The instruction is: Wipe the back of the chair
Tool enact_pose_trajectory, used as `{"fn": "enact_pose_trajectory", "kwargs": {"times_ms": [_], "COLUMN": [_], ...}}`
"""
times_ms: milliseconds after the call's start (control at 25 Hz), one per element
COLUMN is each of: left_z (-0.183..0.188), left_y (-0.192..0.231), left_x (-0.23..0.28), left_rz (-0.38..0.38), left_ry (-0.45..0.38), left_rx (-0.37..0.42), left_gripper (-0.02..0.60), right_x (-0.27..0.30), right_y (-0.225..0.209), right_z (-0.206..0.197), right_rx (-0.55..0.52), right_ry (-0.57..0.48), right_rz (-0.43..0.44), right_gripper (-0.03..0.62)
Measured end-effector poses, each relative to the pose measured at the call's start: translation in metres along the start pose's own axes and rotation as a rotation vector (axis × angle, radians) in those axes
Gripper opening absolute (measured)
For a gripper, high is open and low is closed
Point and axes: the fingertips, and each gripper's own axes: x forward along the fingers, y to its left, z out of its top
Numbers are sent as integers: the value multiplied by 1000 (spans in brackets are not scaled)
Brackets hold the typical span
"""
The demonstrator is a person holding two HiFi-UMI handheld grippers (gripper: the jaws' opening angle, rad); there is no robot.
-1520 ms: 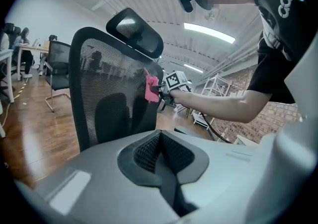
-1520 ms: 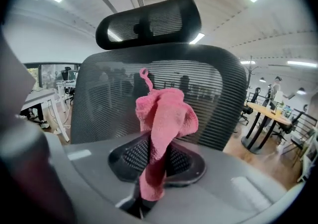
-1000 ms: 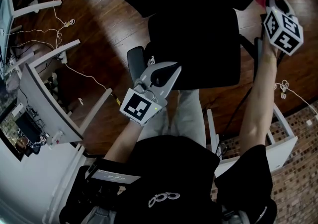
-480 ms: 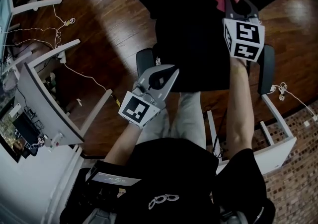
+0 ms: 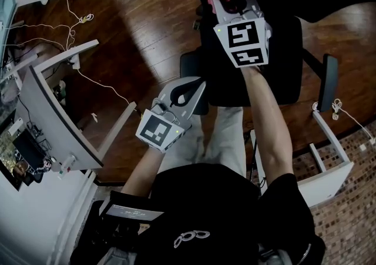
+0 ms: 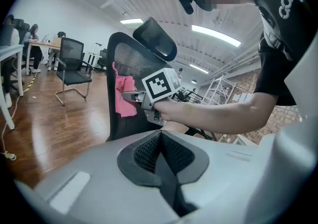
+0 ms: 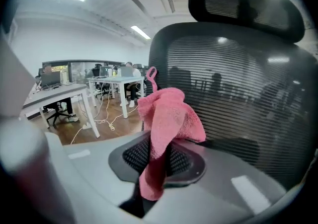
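Glossy dark wood floor (image 5: 135, 29), white desks (image 5: 59, 120), loose white cables (image 5: 86, 18), ceiling strip lights (image 6: 216, 35).

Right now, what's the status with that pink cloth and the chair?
Right gripper shut on pink cloth, held at the chair back. Left gripper shut, empty, held low. Nothing in the way.

Overhead, ceiling strip lights (image 6: 216, 35) lit the room evenly and laid pale glare bands on the wooden floor (image 5: 126, 8), while the chair (image 5: 282, 70) read almost black in the head view. The 2 gripper views bulged at the edges, with dark vignetted corners.
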Motion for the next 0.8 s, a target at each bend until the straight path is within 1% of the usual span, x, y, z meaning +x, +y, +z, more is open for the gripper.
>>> {"fn": "enact_pose_trajectory", "kwargs": {"times_ms": [160, 240, 320, 560, 800], "left_z": [-8, -9, -9, -11, -15], "left_y": [8, 11, 10, 3, -25], "left_x": [-14, -19, -20, -11, 12], "left_rz": [0, 2, 2, -14, -29], "left_ry": [9, 13, 15, 32, 44], "left_rx": [6, 8, 8, 14, 23], "left_gripper": [-12, -12, -12, -12, -12], "right_x": [15, 18, 18, 5, -42], "right_y": [37, 46, 45, 4, -74], "right_z": [-1, -4, -8, -35, -87], "right_rx": [-27, -31, -29, -1, 37], "right_ry": [1, 7, 16, 52, 91], "right_rz": [69, 85, 87, 29, -83], "right_gripper": [51, 51, 51, 51, 51]}}
